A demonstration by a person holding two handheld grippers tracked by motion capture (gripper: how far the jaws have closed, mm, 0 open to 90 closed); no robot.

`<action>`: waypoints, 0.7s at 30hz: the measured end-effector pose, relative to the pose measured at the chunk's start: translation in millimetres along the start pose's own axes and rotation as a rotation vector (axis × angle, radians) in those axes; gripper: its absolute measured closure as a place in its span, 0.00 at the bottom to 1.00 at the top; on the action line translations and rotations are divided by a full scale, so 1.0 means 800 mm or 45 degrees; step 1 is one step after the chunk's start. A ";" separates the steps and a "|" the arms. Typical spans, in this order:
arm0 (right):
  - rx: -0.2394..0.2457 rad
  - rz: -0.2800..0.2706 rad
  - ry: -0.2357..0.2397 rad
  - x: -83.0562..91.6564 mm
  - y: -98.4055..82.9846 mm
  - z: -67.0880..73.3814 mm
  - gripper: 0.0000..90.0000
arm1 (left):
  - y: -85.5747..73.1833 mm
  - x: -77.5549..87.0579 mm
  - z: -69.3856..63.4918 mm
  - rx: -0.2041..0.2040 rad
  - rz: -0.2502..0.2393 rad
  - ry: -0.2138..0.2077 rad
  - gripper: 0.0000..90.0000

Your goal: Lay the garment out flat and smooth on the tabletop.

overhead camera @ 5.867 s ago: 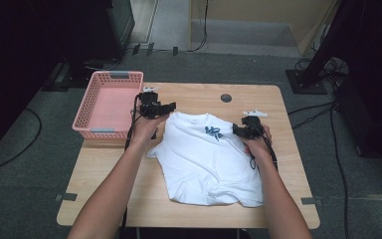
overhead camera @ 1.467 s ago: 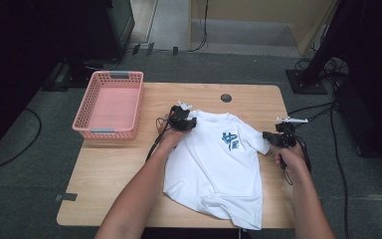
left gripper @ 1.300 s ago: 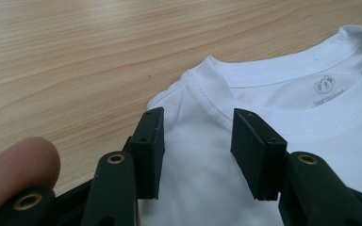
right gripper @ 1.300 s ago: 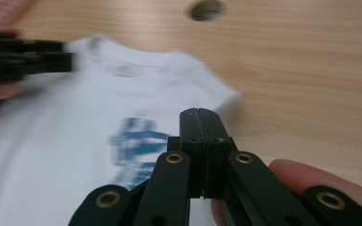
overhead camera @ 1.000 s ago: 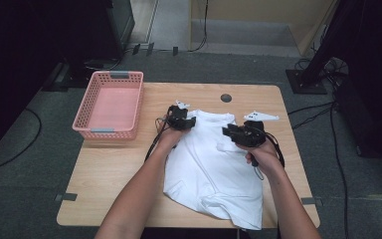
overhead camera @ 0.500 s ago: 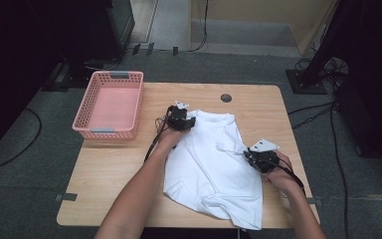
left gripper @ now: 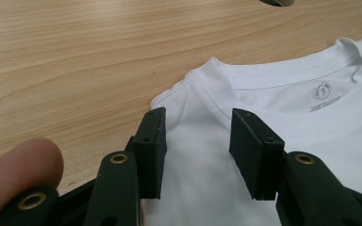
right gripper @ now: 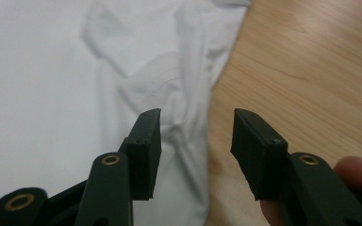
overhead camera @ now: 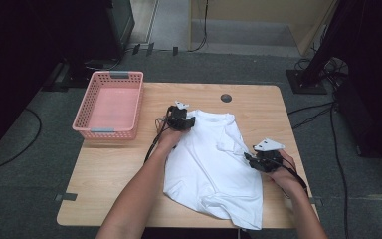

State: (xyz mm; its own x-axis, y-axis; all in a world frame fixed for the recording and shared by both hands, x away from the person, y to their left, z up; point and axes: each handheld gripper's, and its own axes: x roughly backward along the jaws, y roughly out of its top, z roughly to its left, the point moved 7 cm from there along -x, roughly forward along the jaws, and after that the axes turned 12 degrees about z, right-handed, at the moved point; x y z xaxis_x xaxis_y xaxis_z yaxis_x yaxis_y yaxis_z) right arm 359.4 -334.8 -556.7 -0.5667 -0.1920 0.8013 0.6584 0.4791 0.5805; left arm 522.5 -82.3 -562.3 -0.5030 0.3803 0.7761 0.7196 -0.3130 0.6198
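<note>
I'm looking down at a white T-shirt [overhead camera: 214,164] lying spread on the wooden surface [overhead camera: 114,169], collar toward the far edge and hem hanging just over the near edge. Its right side is lying doubled in over the body. A pink basket [overhead camera: 110,104] is sitting at the far left corner of the surface, well apart from the shirt.

I'm holding the left gripper [overhead camera: 181,121] at the shirt's left shoulder, beside the collar. In the left gripper view, its jaws are standing apart over the shoulder cloth, pads not pressing on anything, with the collar [left gripper: 306,75] and its small printed label just beyond them.

I'm holding the right gripper [overhead camera: 263,160] at the shirt's right edge, about halfway down its length. Its jaws have just been opening; in the right gripper view they are standing apart with nothing pinched, the shirt's rumpled folded edge [right gripper: 188,113] lying under the gap and bare wood showing to the right of it.
</note>
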 end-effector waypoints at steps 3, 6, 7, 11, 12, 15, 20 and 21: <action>-0.043 -0.020 -0.042 -0.013 0.000 0.000 0.80 | 0.000 0.000 0.001 0.008 -0.001 -0.005 0.64; -0.044 -0.029 -0.005 -0.009 -0.008 0.003 0.93 | 0.000 0.001 0.003 0.028 -0.005 -0.004 0.64; -0.023 -0.031 0.008 -0.005 -0.012 0.003 0.94 | 0.000 0.001 0.003 0.031 -0.005 -0.003 0.64; 0.096 -0.015 0.101 0.012 -0.034 0.004 0.93 | 0.000 0.001 0.004 0.031 -0.004 0.001 0.64; 0.100 0.002 0.111 0.017 -0.037 0.002 0.92 | 0.000 0.001 0.003 0.031 -0.005 0.001 0.64; 0.044 -0.028 0.110 0.029 -0.028 -0.004 0.83 | 0.000 0.001 0.003 0.033 -0.006 0.000 0.64; -0.003 -0.151 0.103 0.029 0.027 0.018 0.74 | 0.000 0.000 0.003 0.032 -0.007 0.003 0.64; -0.004 -0.155 0.109 0.026 0.038 0.027 0.74 | 0.000 0.001 0.003 0.031 -0.006 0.003 0.64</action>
State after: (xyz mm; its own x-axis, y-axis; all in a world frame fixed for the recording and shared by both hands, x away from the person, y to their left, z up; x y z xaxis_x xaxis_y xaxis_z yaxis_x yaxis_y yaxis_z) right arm 357.1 -305.5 -525.7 -0.5986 -0.3208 0.7340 0.5890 0.4449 0.6747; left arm 523.5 -80.2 -562.2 -0.5073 0.3797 0.7737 0.7288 -0.2902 0.6202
